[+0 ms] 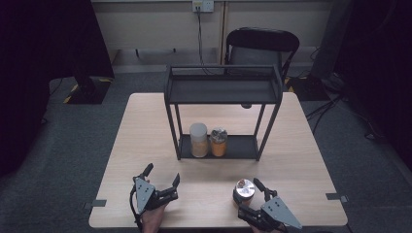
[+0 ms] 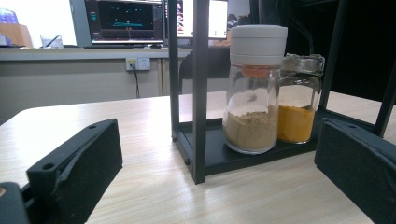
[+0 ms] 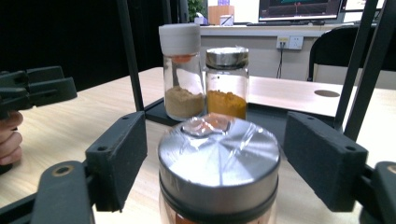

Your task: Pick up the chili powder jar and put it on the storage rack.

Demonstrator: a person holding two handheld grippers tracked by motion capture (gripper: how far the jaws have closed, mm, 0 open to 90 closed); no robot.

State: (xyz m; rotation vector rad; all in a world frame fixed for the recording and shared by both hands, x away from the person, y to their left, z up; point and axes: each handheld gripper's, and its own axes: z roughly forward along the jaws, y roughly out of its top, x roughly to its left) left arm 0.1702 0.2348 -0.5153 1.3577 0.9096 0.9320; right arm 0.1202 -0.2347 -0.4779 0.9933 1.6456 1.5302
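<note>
High view: the bench [image 1: 145,145] carries a black two-tier rack [image 1: 223,109] at centre. On the rack's lower tier stand a white-capped jar [image 1: 198,140] and, touching it at its 3 o'clock, a foil-topped jar of orange powder [image 1: 218,141]. A silver-lidded jar [image 1: 244,190] stands on the bench at the rack's 5 o'clock, near the front edge. The right tool [image 1: 250,187] lies at that jar's 5 o'clock, one jaw on each side of the jar. The left tool [image 1: 161,174] sits at the rack's 7 o'clock, well apart from every jar, jaws spread and empty. A chair [image 1: 262,46] stands at 12 o'clock beyond the bench.

Left gripper view: both jaws stand wide apart with nothing between them; this tool is released. At 12 to 1 o'clock the white-capped jar [image 2: 254,88] holds tan powder, the orange jar [image 2: 301,98] just behind it, both on the rack's lower tier [image 2: 219,149].

Right gripper view: the silver-lidded jar [image 3: 218,172] sits between the jaws, lid wrapped in clear film. A gap shows between each pad and the lid, so the tool is not yet grasping it. The two racked jars stand at 12 o'clock. The left tool [image 3: 35,88] and fingers [image 3: 9,137] appear at 9 o'clock.
</note>
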